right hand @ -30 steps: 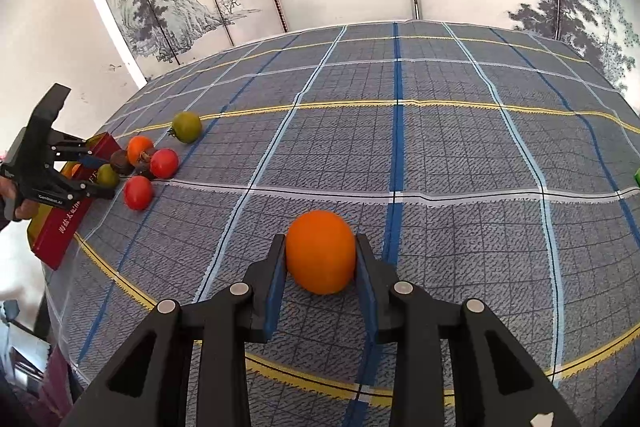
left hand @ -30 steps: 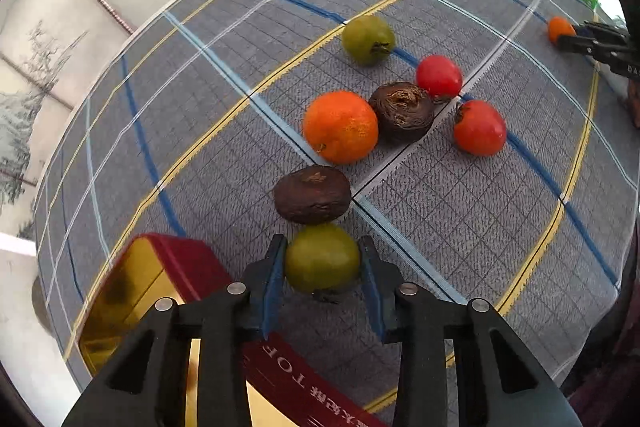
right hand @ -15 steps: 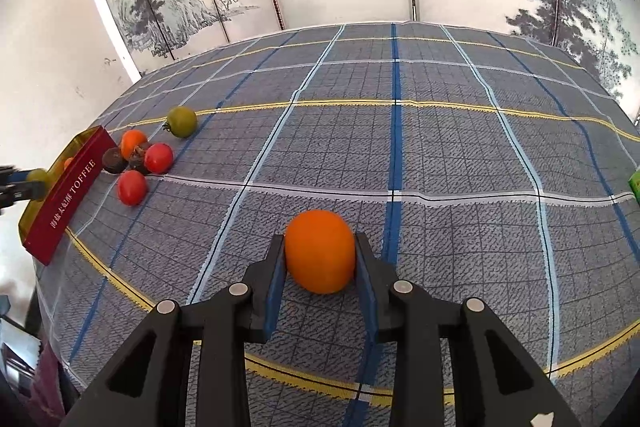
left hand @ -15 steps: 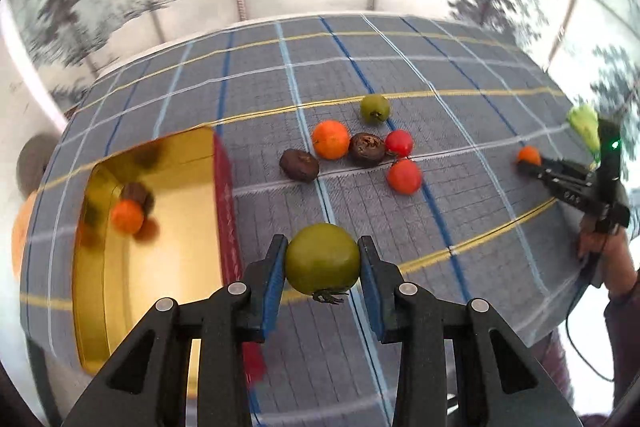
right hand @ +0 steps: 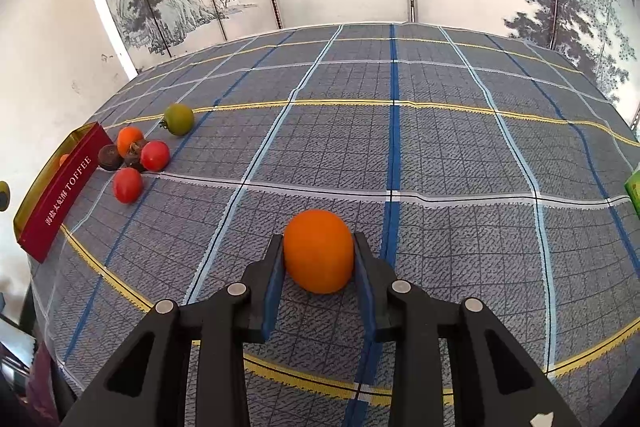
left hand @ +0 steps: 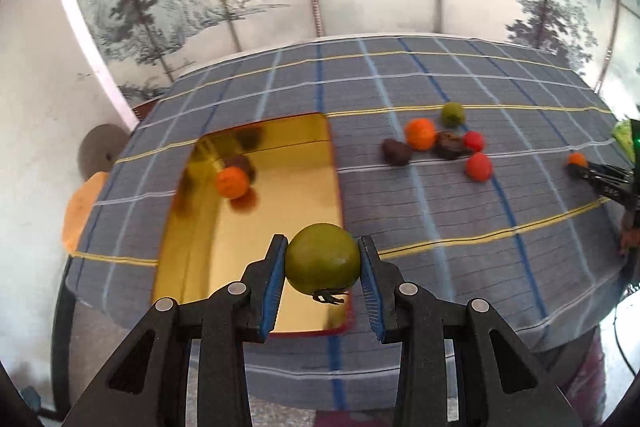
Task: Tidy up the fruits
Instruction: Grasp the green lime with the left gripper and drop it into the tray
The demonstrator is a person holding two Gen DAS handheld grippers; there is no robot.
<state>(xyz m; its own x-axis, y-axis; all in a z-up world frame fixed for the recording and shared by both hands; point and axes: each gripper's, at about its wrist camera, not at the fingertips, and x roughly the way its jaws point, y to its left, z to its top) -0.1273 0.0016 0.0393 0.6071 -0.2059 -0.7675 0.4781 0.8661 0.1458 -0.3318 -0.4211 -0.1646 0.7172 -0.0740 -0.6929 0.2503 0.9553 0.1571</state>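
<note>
My left gripper (left hand: pixel 323 279) is shut on a green tomato (left hand: pixel 322 263) and holds it in the air over the near right corner of a gold tin with red sides (left hand: pixel 280 227). An orange fruit (left hand: pixel 232 182) and a dark fruit (left hand: pixel 242 163) lie in the tin. A pile of fruit remains on the cloth: an orange (left hand: pixel 419 134), two dark fruits (left hand: pixel 396 151), two red tomatoes (left hand: pixel 478 166) and a green one (left hand: pixel 453 113). My right gripper (right hand: pixel 318 275) is shut on an orange fruit (right hand: pixel 319 251) low over the checked cloth, far right of the pile (right hand: pixel 140 155).
The table is covered by a grey-blue checked cloth (right hand: pixel 440 147). The red tin side reads TOFFEE (right hand: pixel 66 191). A green packet (right hand: pixel 634 189) lies at the right edge. Painted folding screens stand behind the table. A round cushion (left hand: pixel 102 151) sits beyond the left edge.
My left gripper has lifted the green tomato off the cloth and carried it back and left, over the gold tin. My right gripper has stayed nearly still with its orange fruit.
</note>
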